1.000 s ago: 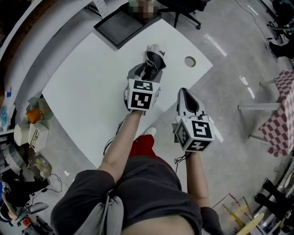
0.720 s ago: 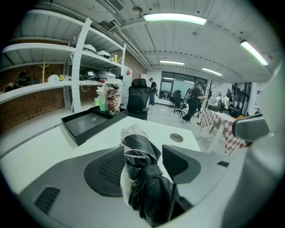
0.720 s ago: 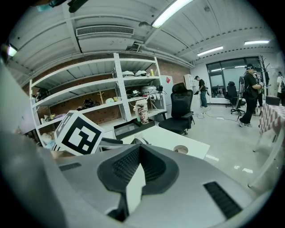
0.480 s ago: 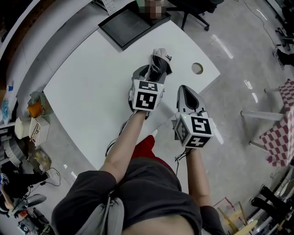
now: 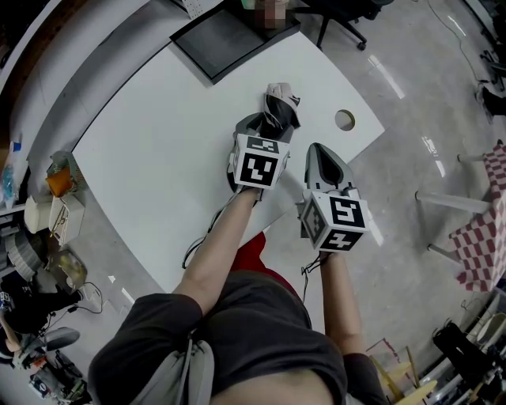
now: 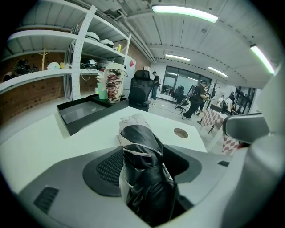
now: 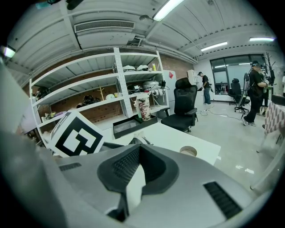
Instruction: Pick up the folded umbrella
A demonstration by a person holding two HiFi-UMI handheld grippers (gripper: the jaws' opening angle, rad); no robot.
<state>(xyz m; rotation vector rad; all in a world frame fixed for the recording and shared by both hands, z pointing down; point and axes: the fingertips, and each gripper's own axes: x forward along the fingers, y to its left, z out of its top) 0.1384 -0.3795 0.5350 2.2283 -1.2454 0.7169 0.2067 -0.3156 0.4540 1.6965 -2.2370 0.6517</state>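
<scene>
The folded umbrella (image 5: 281, 103), black with pale grey edges, lies on the white table (image 5: 158, 150) and points away from me. My left gripper (image 5: 265, 128) reaches down over its near end. In the left gripper view the umbrella (image 6: 140, 151) fills the space between the jaws of that gripper (image 6: 142, 167), which are opening. I see no pad pressing on it. My right gripper (image 5: 318, 156) hovers beside it at the table's near edge. Its jaws meet at the tips (image 7: 140, 149) with nothing in them.
A black tray (image 5: 225, 35) sits at the table's far edge, with a round cable hole (image 5: 345, 120) at the right corner. An office chair (image 5: 340, 16) stands behind the table. Shelves and clutter line the left. People stand far off in the room (image 6: 196, 95).
Both grippers have crept forward and lower over the table. The left one now sits farther along the umbrella, which has stayed in place.
</scene>
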